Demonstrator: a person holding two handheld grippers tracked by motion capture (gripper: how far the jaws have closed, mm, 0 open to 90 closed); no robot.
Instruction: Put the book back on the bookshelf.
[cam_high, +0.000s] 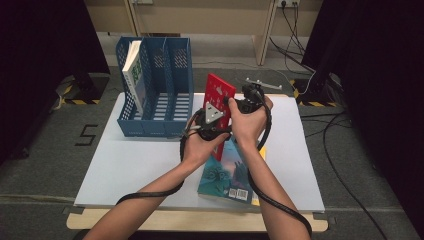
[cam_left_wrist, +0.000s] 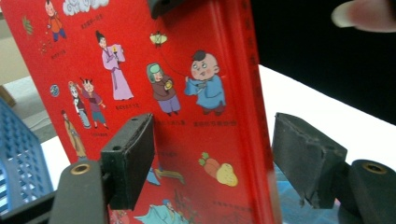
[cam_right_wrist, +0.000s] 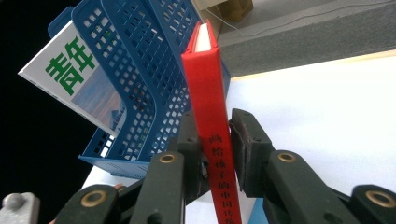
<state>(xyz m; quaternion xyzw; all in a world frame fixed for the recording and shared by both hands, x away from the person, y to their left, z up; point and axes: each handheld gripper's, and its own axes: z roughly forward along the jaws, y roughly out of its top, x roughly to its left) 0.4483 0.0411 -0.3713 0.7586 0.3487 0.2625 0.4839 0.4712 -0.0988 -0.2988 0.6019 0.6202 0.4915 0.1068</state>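
A red picture book (cam_high: 220, 89) stands upright over the middle of the white table (cam_high: 140, 165). My right gripper (cam_right_wrist: 215, 149) is shut on its spine (cam_right_wrist: 205, 88), the jaws pressed on both covers; in the high view it (cam_high: 233, 103) grips the book's right edge. My left gripper (cam_left_wrist: 217, 161) is open, jaws wide apart, with the cartoon-printed cover (cam_left_wrist: 140, 70) facing it. One jaw lies in front of the cover, the other past the spine edge. In the high view this gripper (cam_high: 216, 125) sits low against the book.
A blue three-slot file rack (cam_high: 157, 85) stands at the table's back left, with a white and green book (cam_high: 134, 75) leaning in its left slot. A teal book (cam_high: 225, 175) lies flat under my hands near the front edge. Cables trail on the floor to the right.
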